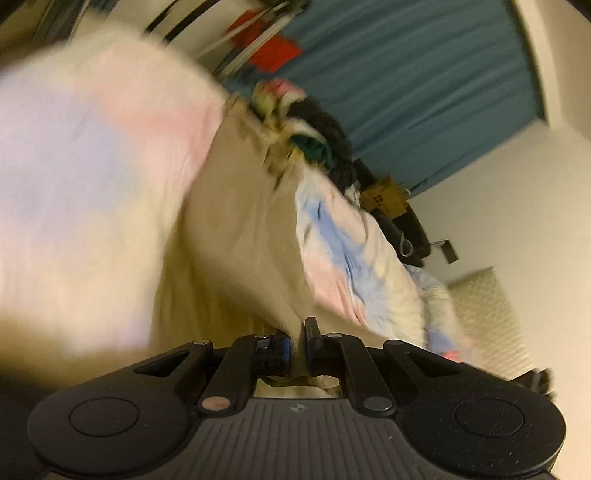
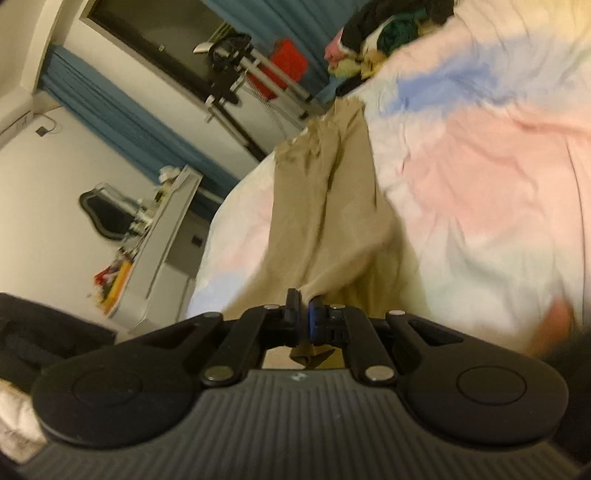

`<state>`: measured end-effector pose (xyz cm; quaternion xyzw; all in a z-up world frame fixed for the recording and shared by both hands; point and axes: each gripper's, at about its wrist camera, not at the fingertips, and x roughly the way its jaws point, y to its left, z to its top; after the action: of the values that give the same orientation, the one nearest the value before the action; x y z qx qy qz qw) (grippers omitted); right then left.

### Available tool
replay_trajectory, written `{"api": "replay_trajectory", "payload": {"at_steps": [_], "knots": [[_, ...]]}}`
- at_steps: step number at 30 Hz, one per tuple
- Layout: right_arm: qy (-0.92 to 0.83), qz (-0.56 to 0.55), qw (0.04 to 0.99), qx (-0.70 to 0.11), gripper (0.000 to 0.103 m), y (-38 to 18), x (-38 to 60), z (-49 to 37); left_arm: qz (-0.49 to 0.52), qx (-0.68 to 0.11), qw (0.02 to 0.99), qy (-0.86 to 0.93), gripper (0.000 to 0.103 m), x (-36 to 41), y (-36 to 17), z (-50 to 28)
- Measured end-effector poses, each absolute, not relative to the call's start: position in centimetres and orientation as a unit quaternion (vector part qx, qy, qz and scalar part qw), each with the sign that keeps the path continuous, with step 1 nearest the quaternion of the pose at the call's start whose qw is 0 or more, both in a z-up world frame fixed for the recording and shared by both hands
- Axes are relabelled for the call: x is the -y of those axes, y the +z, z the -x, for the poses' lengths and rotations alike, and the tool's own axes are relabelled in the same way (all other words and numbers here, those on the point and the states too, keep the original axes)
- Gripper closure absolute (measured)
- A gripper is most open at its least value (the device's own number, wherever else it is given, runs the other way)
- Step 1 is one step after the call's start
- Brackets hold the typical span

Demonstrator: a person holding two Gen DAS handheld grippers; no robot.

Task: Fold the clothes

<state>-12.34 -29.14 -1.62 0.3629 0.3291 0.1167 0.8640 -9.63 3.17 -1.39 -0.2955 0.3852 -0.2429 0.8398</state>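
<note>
Both grippers are clamped on one end of the beige garment (image 1: 240, 229): the left gripper (image 1: 299, 339) and the right gripper (image 2: 303, 314) each pinch a bunched bit of its near edge. From there its long axis runs away across the bed (image 2: 480, 177) toward the clothes pile (image 2: 391, 26) at the far edge. It looks limp, creased, slightly lifted
</note>
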Motion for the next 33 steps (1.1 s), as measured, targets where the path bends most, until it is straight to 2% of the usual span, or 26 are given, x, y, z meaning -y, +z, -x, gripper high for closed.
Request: {"api": "replay_trajectory", "payload": {"at_steps": [5,9,19,25,28,30,31,33], "knots": [[0.081,-0.355,0.878,-0.311,0.095,-0.3,29.9,4.1,0.230,-0.340,0.883,-0.230,0.095,-0.2,2.5,1.8],[0.052,-0.355,0.884,-0.300,0.095,-0.7,30.6,-3.5,0.183,-0.322,0.910,-0.185,0.095,2.9,2.6,-4.1],[0.033,-0.272,0.906,-0.324,0.095,-7.7,29.2,-16.9,0.129,-0.333,0.924,-0.139,0.095,4.9,-5.9,-16.9],[0.028,-0.189,0.915,-0.356,0.095,-12.8,27.5,-20.2,0.080,-0.337,0.928,-0.141,0.093,5.8,-10.9,-18.7],[0.029,-0.159,0.921,-0.354,0.094,-13.1,26.8,-20.1,0.067,-0.323,0.933,-0.143,0.092,6.1,-10.7,-18.1],[0.025,-0.149,0.924,-0.352,0.093,-12.4,26.5,-19.8,0.061,-0.317,0.935,-0.146,0.083,6.3,-9.8,-17.4],[0.023,-0.148,0.925,-0.349,0.093,-11.9,26.4,-19.5,0.057,-0.312,0.937,-0.148,0.075,6.4,-9.1,-17.0],[0.020,-0.154,0.928,-0.338,0.092,-10.6,26.3,-18.5,0.053,-0.301,0.940,-0.152,0.049,6.6,-7.6,-15.9]]}}
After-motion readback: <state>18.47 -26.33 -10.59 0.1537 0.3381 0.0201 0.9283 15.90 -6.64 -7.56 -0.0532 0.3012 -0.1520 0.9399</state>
